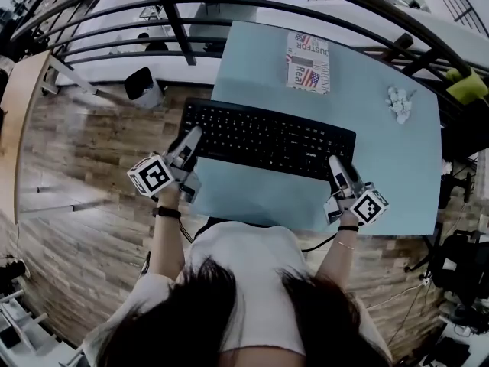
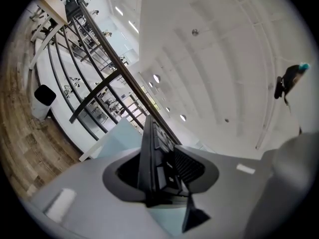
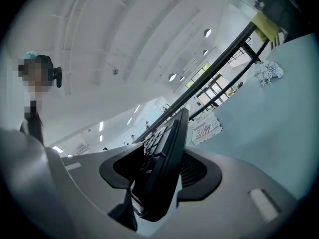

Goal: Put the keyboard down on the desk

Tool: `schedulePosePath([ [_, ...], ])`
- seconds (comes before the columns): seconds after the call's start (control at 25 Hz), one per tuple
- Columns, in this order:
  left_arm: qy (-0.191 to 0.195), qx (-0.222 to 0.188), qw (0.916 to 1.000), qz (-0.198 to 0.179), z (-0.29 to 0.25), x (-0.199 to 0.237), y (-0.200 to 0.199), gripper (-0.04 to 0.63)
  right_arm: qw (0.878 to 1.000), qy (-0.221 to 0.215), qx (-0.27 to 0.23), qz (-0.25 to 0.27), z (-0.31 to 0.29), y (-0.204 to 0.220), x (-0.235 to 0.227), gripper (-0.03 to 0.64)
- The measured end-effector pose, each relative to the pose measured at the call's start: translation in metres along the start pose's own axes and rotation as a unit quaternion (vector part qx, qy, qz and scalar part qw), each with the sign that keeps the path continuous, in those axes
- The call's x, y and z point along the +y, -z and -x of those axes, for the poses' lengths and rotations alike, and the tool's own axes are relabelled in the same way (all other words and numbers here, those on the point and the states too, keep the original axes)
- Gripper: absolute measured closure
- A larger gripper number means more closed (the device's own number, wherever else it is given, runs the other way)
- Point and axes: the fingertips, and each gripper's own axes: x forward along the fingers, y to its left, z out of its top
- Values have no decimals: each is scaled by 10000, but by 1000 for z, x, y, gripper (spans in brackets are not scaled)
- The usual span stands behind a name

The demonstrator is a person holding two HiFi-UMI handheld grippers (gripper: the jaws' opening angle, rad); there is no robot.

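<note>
Two grippers: the left gripper [image 1: 190,141] and the right gripper [image 1: 337,167] each clamp one end of the keyboard [image 1: 267,138], one in each hand (marker cubes face up in the head view).
Left end: in the left gripper view the jaws are closed on the keyboard's short edge. It stands edge-on between the pads, keys turned to the right.
Right end: the right gripper view shows the same hold mirrored, with the jaws pressed on the other short edge and the keys turned to the left.
Keyboard position: black, lying crosswise over the near left part of the desk [image 1: 386,155]. Its left end sticks out past the desk's left edge above the wooden floor [image 1: 84,147]. I cannot tell whether its underside touches the top.
Desk: pale blue top, mostly bare on the near and right side.
Booklet [image 1: 308,62]: flat at the far edge of the desk, beyond the keyboard and apart from it (flag print on the cover).
Crumpled paper [image 1: 399,103]: white, on the far right of the desk, well apart from the keyboard.
Railing [image 1: 174,21]: black bars past the far edge of the desk.
</note>
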Motion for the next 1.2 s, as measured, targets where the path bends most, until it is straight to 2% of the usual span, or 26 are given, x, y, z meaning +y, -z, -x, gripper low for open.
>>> schedulePosePath([
  [0.68, 32, 2, 10000, 15, 1, 5, -3, 408, 9999, 18, 104, 49, -6, -1, 2, 428],
  [0.92, 43, -11, 10000, -4, 3, 10, 7, 408, 9998, 128, 86, -80, 2, 12, -6, 428],
  [1.2, -218, 56, 9996, -166, 6, 27, 25, 407, 9993, 209, 191, -259, 7, 33, -28, 425],
])
